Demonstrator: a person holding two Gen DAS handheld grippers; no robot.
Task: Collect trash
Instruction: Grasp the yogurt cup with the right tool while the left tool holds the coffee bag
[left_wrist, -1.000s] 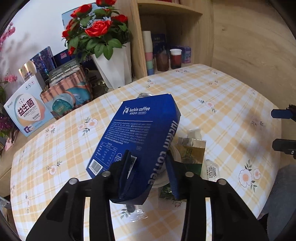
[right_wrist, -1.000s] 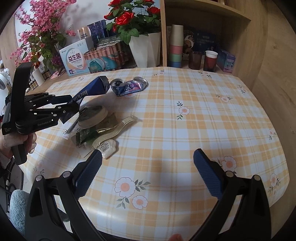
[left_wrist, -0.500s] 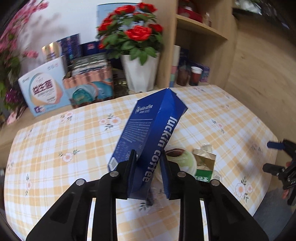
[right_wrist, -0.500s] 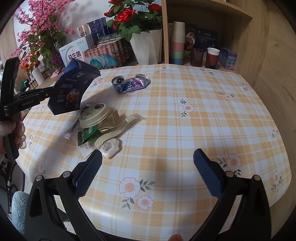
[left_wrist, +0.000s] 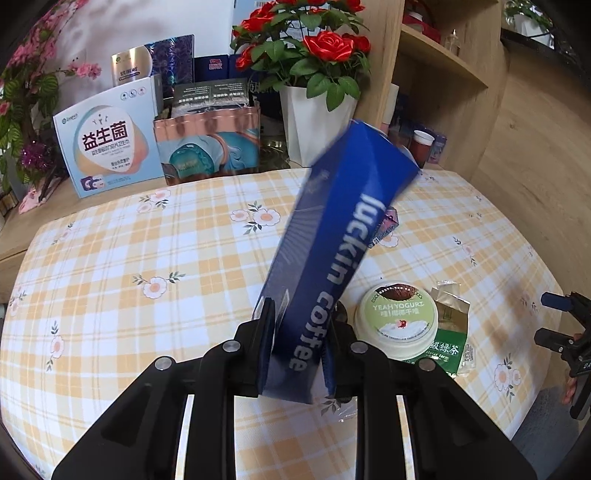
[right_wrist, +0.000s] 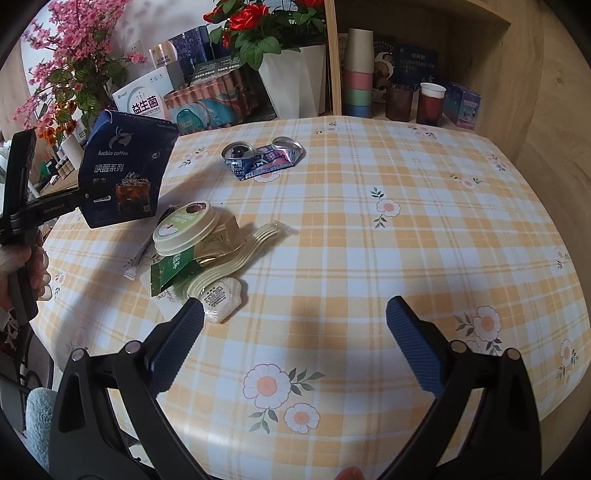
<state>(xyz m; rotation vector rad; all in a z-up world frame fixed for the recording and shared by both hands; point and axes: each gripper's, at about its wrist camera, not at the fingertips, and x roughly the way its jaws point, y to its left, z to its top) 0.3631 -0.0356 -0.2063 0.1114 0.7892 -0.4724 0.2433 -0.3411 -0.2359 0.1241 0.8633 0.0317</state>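
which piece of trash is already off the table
The blue luckin coffee box, clamped in the left hand-held gripper and held in the air. The crushed can, yogurt lid and wrappers lie on the tablecloth.

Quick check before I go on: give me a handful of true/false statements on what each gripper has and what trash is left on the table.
1. The left gripper is shut on the blue coffee box. True; its jaws have just been closing on it.
2. The box lies flat on the table. False: it is lifted clear.
3. The right gripper holds the crushed can. False: it is open and empty; the can lies on the table.
4. The yogurt lid sits on the wrapper pile. True.
5. The can touches the lid. False: they lie apart.
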